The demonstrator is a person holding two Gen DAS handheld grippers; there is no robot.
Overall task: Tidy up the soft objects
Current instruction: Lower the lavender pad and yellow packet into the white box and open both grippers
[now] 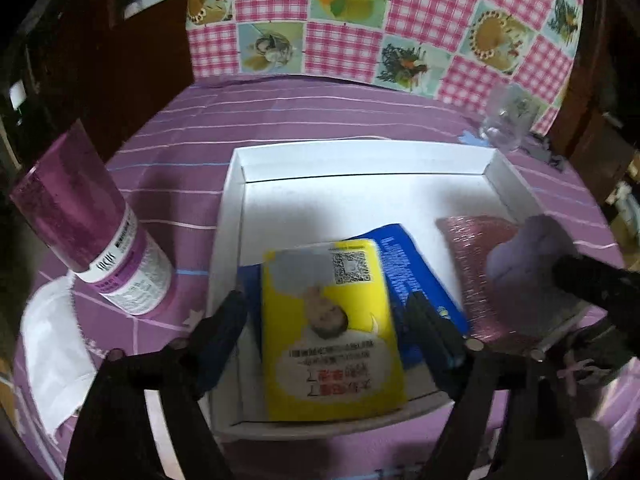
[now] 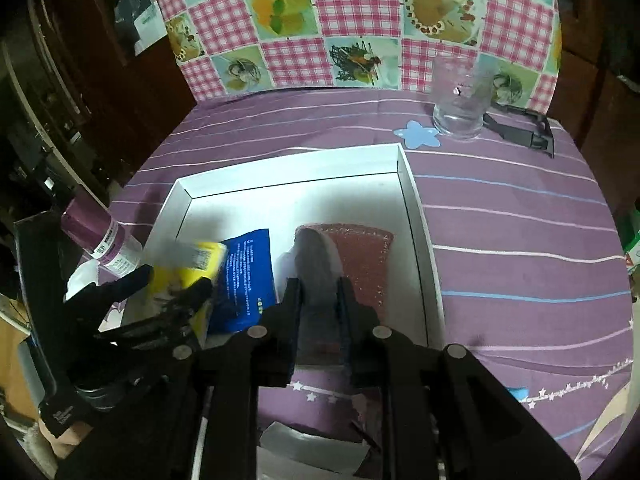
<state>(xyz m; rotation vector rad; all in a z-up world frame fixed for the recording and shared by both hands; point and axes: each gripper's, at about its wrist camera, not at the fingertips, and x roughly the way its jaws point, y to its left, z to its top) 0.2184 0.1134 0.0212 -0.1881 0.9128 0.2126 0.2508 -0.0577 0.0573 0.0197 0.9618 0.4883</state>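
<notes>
The yellow tissue pack (image 1: 332, 328) bears a QR code (its Chinese print is too blurred to read).

Table (image 2: 500, 232) under a purple striped cloth ahead of the fingers, pink gingham oilcloth with food pictures (image 2: 360, 20) hung upright at its far edge, dark wooden furniture (image 1: 132, 60) to both sides, dim room, brighter light on the middle

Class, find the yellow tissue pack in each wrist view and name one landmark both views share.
Left wrist view: yellow tissue pack lies low in the centre, inside the white box, partly on the blue pack.
Right wrist view: yellow tissue pack is at lower left, blurred.
Shared landmark: the white box.
</notes>
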